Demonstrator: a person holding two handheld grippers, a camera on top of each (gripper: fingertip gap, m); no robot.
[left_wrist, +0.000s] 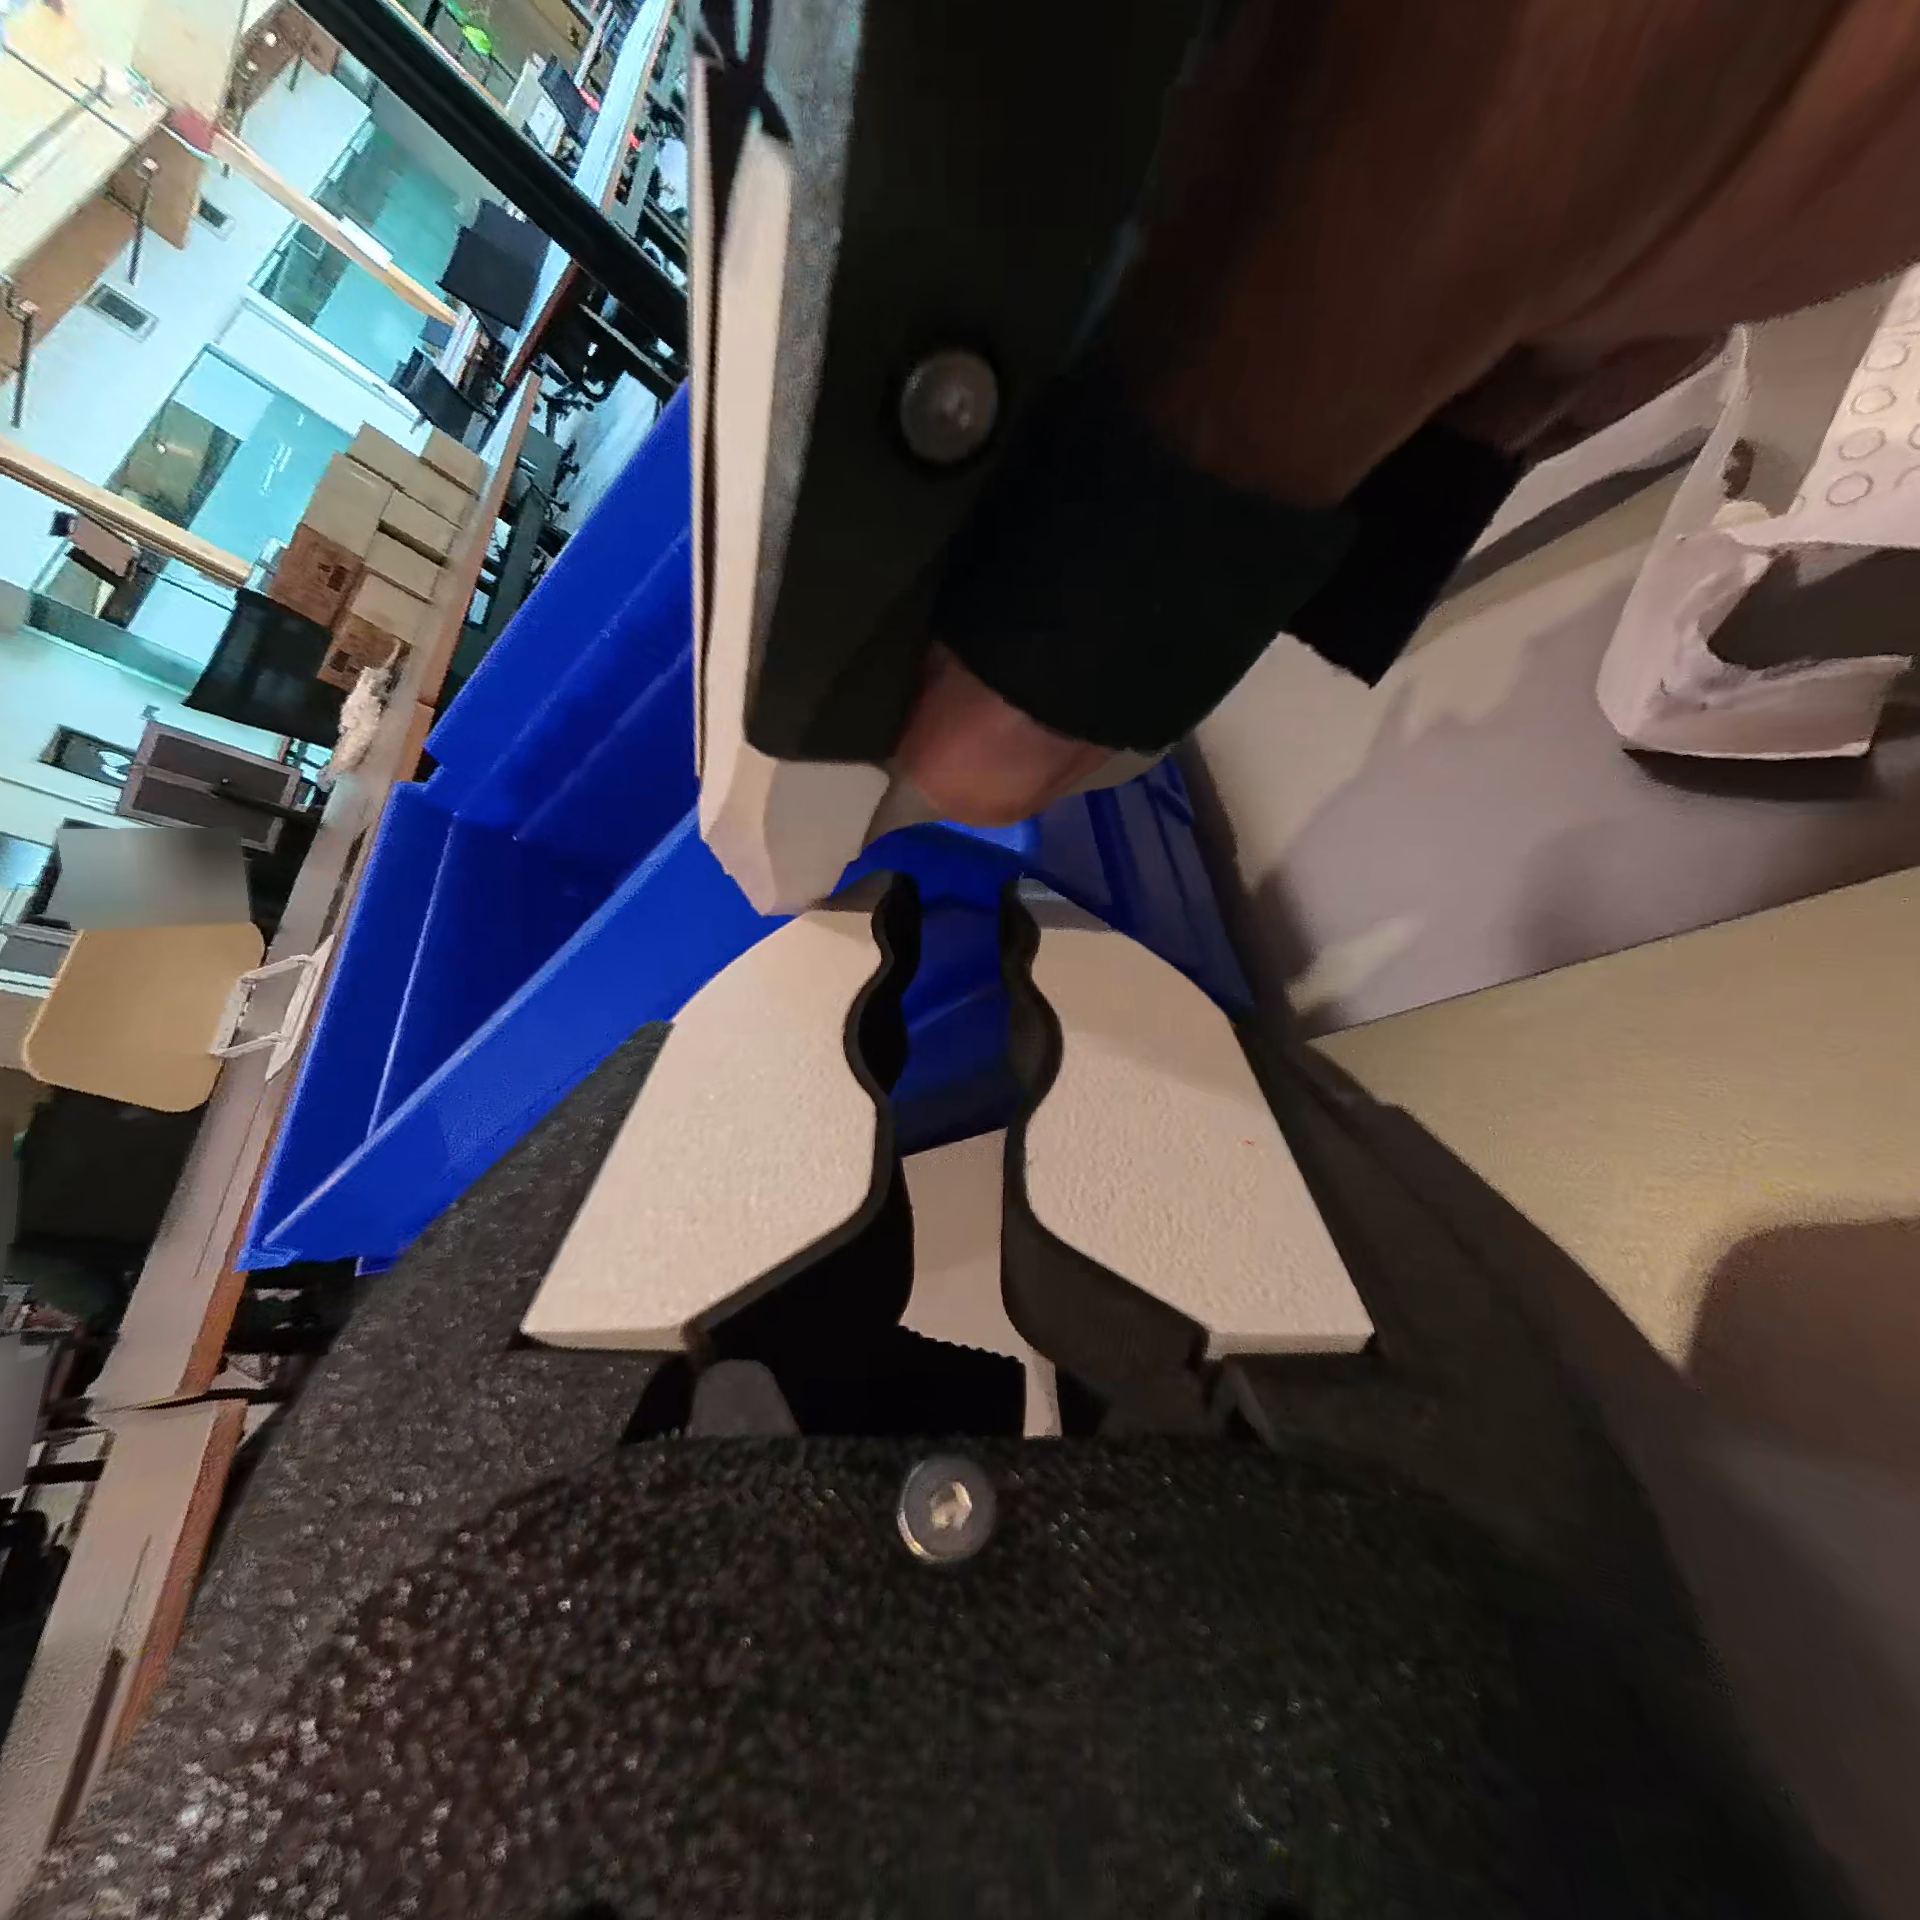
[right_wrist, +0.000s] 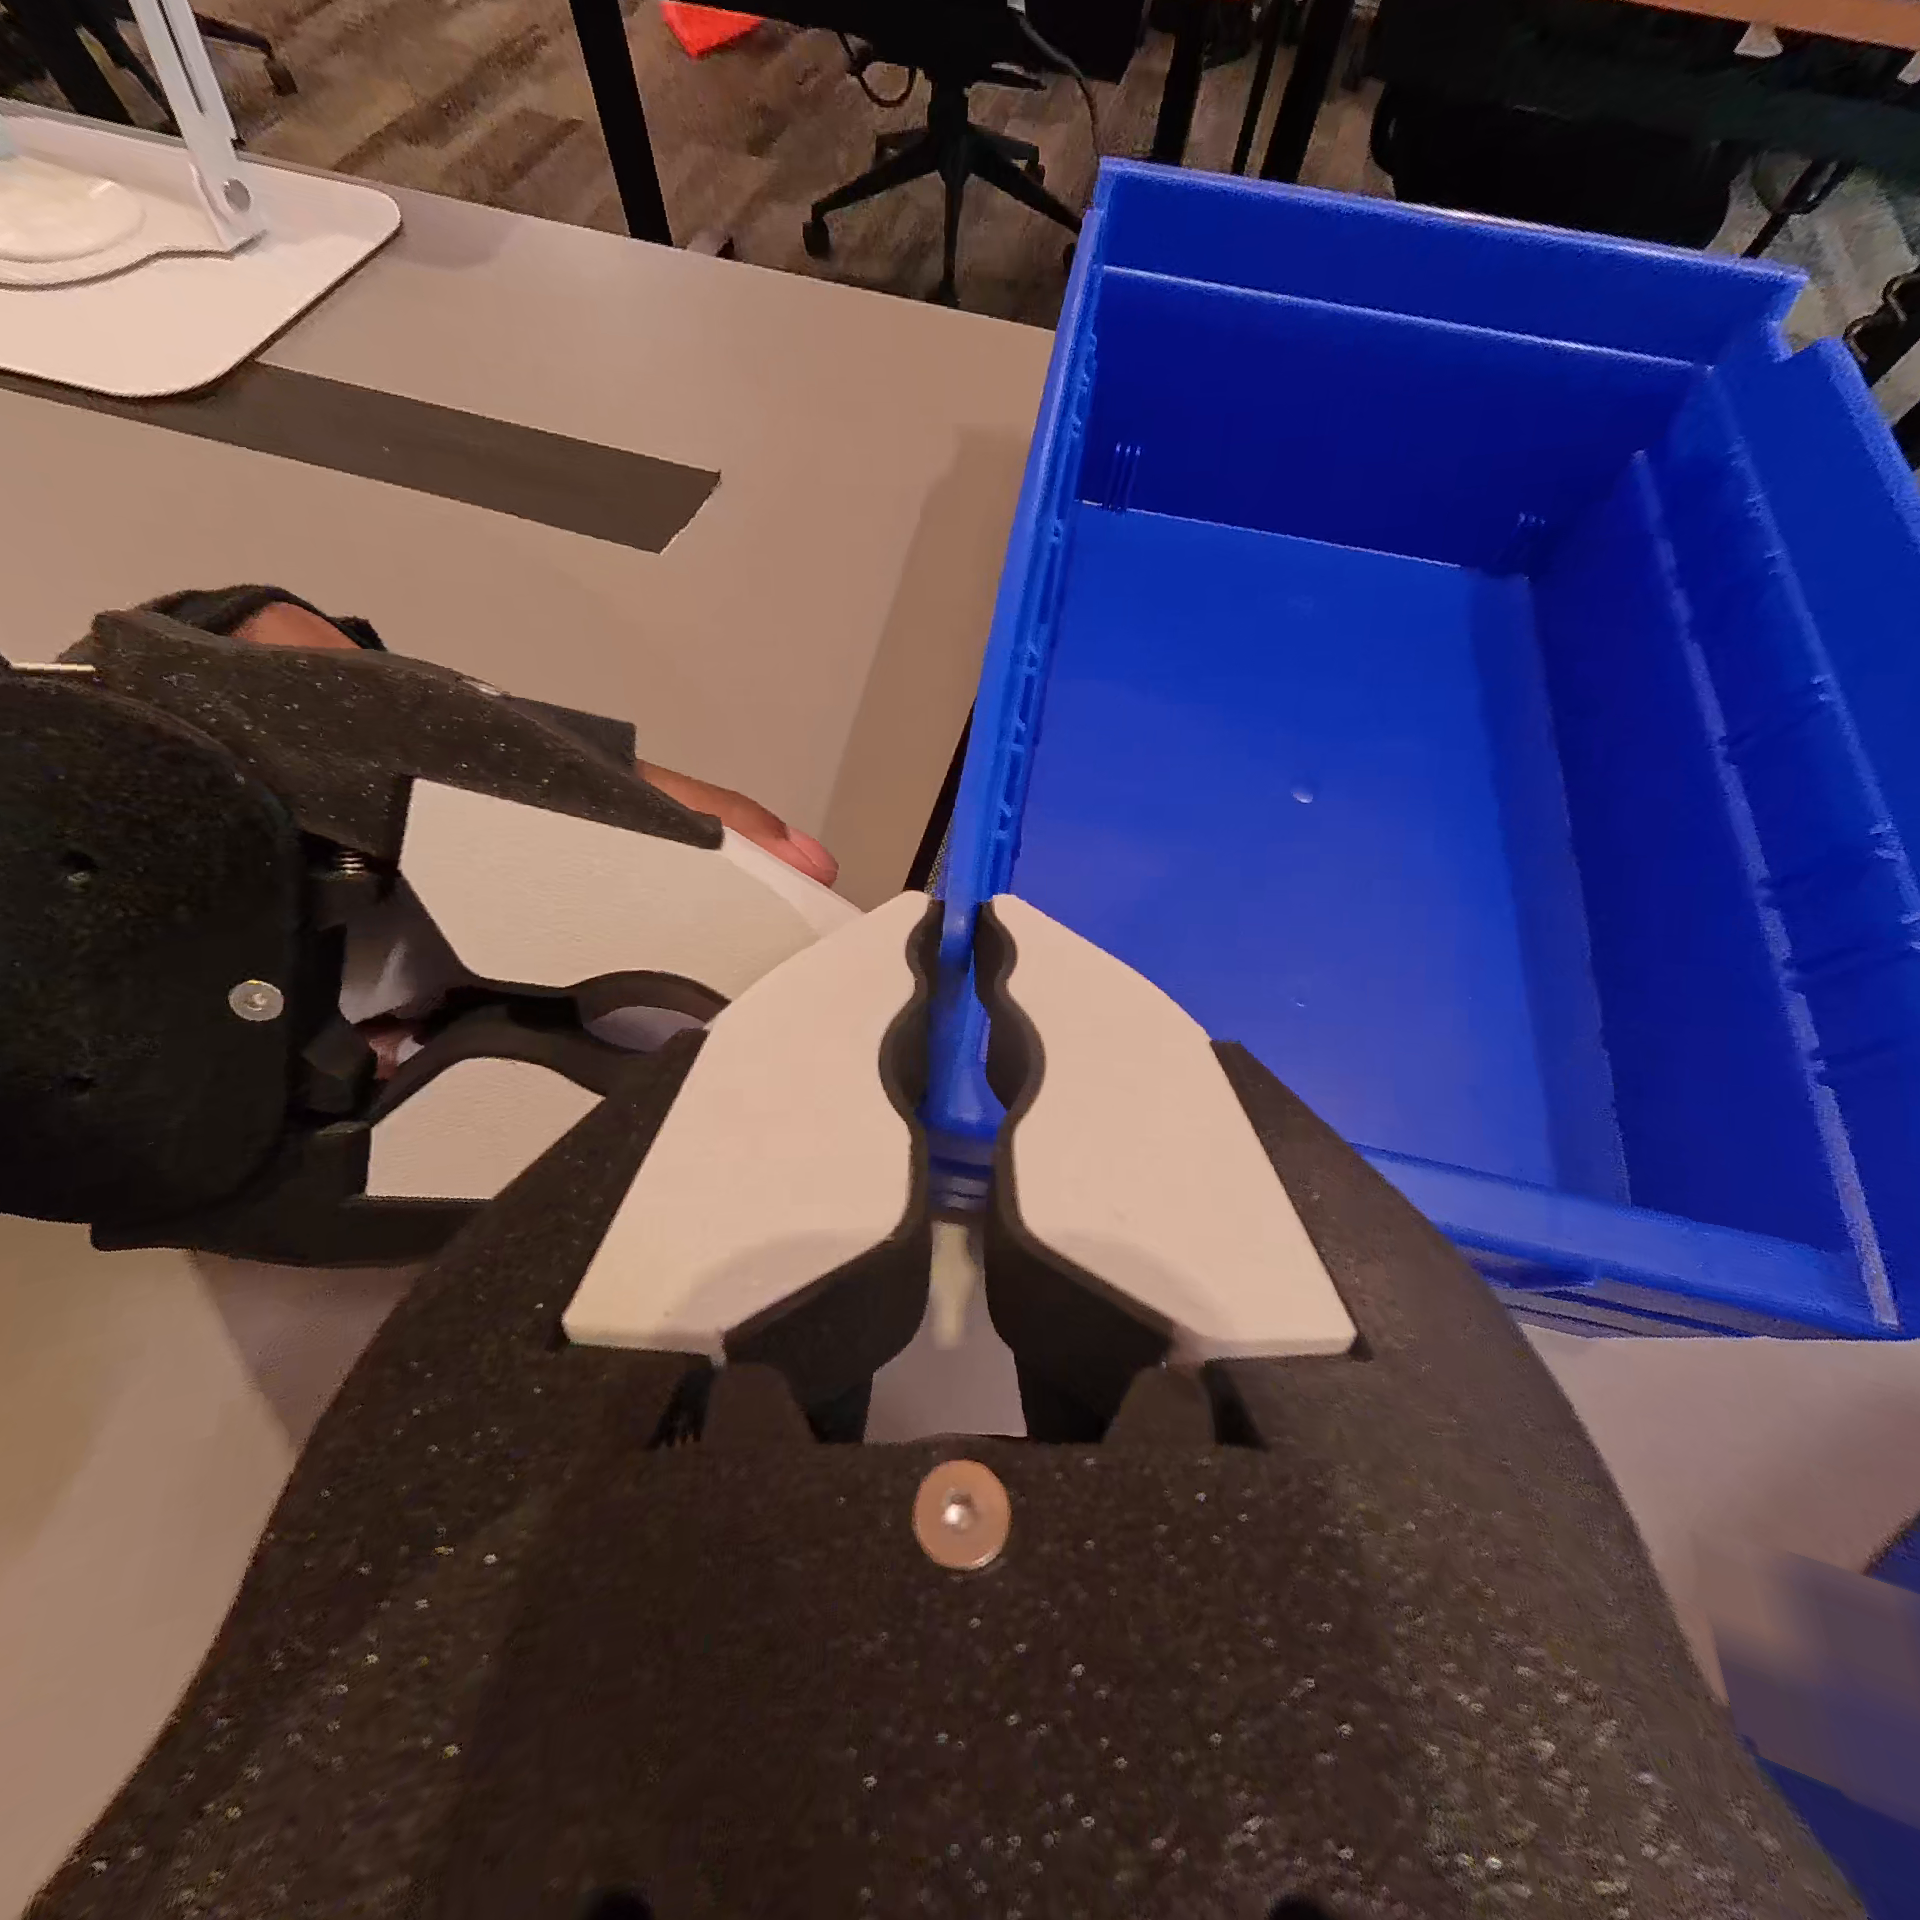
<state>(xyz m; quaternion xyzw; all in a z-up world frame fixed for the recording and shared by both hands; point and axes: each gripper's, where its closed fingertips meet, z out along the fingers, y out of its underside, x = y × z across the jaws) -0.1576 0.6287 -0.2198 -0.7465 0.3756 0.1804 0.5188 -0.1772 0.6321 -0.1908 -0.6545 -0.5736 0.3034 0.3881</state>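
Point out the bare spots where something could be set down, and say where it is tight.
Free: the floor of the blue bin, bare between its walls; the grey table between the dark strip and the bin's left wall. Crowded: the bin's near-left rim, clamped in the right gripper, with the left gripper and a hand close beside it.

Left tool (left_wrist: 956, 935), jaws slightly apart, before blue bin (left_wrist: 540, 935), right tool (left_wrist: 790, 821) close above.
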